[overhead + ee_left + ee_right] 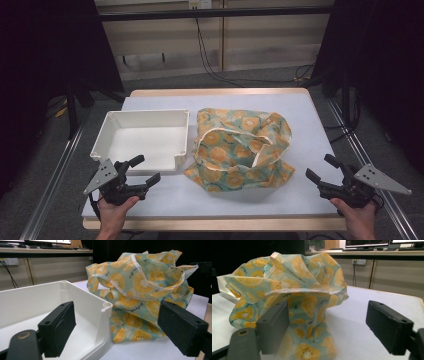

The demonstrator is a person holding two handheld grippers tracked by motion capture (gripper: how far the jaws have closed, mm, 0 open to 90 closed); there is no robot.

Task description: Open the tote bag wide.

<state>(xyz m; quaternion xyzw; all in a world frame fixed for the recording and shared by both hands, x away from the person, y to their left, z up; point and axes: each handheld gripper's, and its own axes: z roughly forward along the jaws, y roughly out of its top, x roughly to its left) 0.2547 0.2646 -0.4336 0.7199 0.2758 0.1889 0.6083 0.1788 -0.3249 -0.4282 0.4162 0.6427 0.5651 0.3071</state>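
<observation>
A crumpled cloth bag (240, 150) printed with orange slices on pale green sat in a heap near the middle of the white table (300, 115), its cream handles looping across the top. Just to its left lay an empty white plastic tray (145, 137), close beside the bag — whether the two touched could not be told from above. The left gripper (142, 172) was held at the table's near left edge, just in front of the tray's near wall, its jaws standing wide apart with nothing between them; in the left gripper view the tray's corner (106, 306) and the bag (140, 287) showed beyond the gap. The right gripper (320, 169) hung at the near right edge, well apart from the bag, its jaws likewise spread and holding nothing — the right gripper view looked across bare tabletop to the bag (287, 285).
</observation>
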